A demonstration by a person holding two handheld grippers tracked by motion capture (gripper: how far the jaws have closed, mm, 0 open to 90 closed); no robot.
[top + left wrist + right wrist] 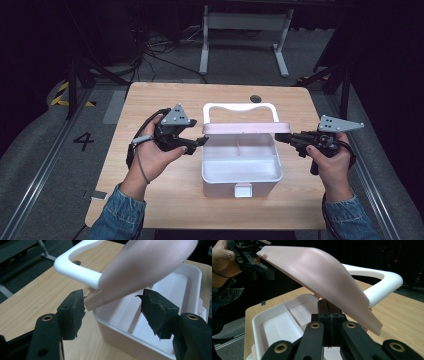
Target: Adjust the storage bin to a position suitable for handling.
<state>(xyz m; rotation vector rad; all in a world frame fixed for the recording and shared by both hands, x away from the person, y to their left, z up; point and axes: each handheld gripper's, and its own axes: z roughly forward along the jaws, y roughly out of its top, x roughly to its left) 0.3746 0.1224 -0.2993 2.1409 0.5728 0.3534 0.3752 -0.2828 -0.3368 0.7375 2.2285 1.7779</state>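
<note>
Lid (246, 128): stood half raised over box (242, 172), to expose compartments.
Left gripper (113, 308): jaws apart around lid corner, not pressing.
Right gripper (328, 315): jaws together, propping lid underneath.

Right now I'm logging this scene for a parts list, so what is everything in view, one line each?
box: one, white, open, middle of the table, divided tray inside.
lid: one, pale pink, raised over the box's far edge, tilted.
handle: one, white, behind the lid.
latch: one, white, front wall of the box.
table: one, light wood, small dark hole near its far edge.
desk frame: one, white, on the floor beyond the table.
number 4: one, black, on the floor at left.
left claw: one, black, jaws open at the lid's left corner.
right claw: one, black, jaws shut, under the lid's right edge.
hands: two, blue denim sleeves.
</note>
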